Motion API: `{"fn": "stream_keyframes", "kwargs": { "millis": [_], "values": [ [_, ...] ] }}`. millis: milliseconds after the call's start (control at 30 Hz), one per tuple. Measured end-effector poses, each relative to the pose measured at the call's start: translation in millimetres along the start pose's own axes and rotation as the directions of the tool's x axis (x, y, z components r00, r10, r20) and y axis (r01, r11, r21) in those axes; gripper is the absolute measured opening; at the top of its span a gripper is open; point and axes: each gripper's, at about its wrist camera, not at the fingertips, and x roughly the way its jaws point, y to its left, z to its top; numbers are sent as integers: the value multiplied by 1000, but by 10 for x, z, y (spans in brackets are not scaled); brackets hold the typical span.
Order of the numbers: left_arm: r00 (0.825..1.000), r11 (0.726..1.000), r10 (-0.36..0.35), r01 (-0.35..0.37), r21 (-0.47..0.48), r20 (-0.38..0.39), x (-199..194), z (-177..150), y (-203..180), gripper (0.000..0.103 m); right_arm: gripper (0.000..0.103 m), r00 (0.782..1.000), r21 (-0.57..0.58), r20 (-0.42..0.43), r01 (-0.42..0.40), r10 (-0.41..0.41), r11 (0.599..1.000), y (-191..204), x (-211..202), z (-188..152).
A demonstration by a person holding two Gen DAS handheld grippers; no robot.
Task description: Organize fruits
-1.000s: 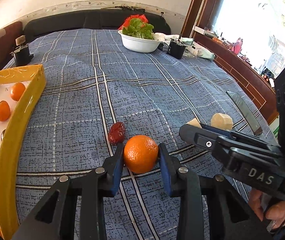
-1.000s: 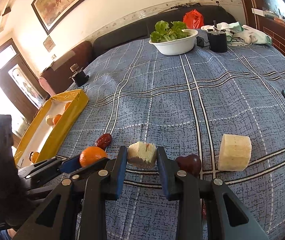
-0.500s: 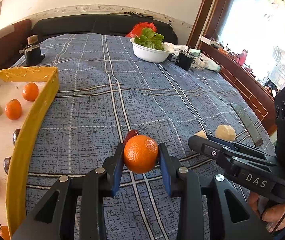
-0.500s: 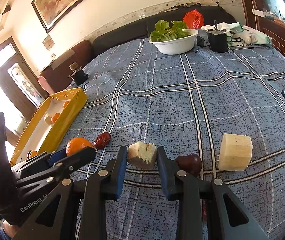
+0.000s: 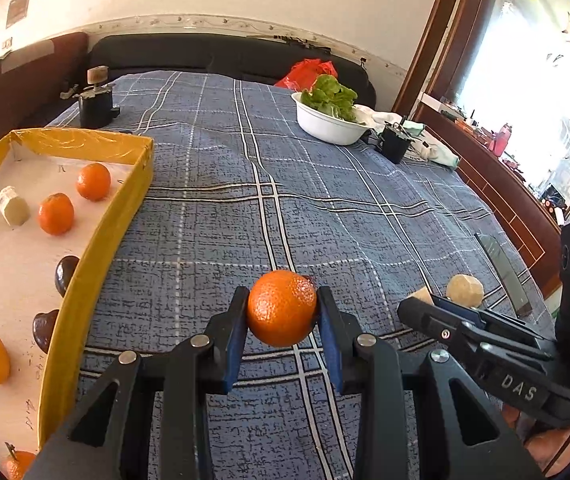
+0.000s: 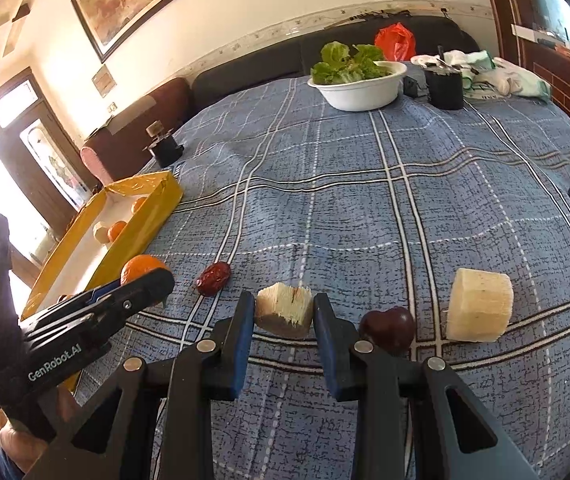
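Covering the surface, a blue plaid cloth (image 5: 325, 208) meets a dark sofa (image 5: 213, 54).

White bowl (image 5: 327, 124) of lettuce (image 5: 331, 96) on plaid cloth (image 5: 245, 208)

A round orange (image 5: 281, 307) sits clamped between blue-padded jaws, lifted clear of the plaid-covered table (image 5: 245, 208). At its 9 o'clock the yellow-walled tray (image 5: 97, 248) holds more oranges, dark chestnut-like pieces and a pale chunk. A fibrous pale cut chunk (image 6: 283, 311) is pinched likewise, with a red date (image 6: 213, 278) at 10 o'clock and a dark fruit (image 6: 387, 325) and larger pale chunk (image 6: 479, 305) at 3.
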Motion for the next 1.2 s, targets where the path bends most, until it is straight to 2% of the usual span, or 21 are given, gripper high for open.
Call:
{"fn": "stream_keyframes", "kwargs": {
  "millis": [567, 1200],
  "values": [
    [1000, 999, 27, -27, -17, 8, -5, 1, 28, 32, 33, 1000, -208, -15, -2, -1, 978, 461, 86, -164],
    [998, 998, 55, -56, 17, 18, -10, -27, -24, 32, 33, 1000, -160, -2, 24, -25, 987, 379, 66, -146]
  ]
}}
